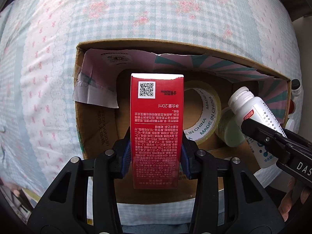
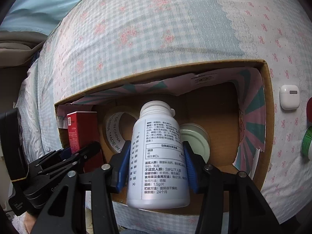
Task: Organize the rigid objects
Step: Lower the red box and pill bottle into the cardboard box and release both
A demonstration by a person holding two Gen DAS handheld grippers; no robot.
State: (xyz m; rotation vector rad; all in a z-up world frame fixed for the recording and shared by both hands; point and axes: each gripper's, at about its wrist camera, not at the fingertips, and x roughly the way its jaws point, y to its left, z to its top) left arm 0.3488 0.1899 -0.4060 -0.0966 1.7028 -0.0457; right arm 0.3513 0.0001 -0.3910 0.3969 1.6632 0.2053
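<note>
My left gripper [image 1: 156,156] is shut on a tall red carton [image 1: 157,128] and holds it over the left part of an open cardboard box [image 1: 136,45]. My right gripper [image 2: 157,165] is shut on a white pill bottle [image 2: 158,159], cap pointing forward, over the box's middle [image 2: 156,70]. In the box lie a roll of clear tape [image 1: 204,115] printed "MADE IN CHINA" and a round pale-green tin [image 2: 195,140]. The red carton also shows in the right wrist view [image 2: 81,132], and the bottle in the left wrist view [image 1: 251,113].
The box sits on a bed with a blue checked floral sheet [image 1: 136,9]. To the right of the box lie a white earbud case [image 2: 289,97], a green-banded container [image 2: 307,142] and a red object [image 2: 309,107]. Small bottles [image 1: 296,89] stand beyond the box's right wall.
</note>
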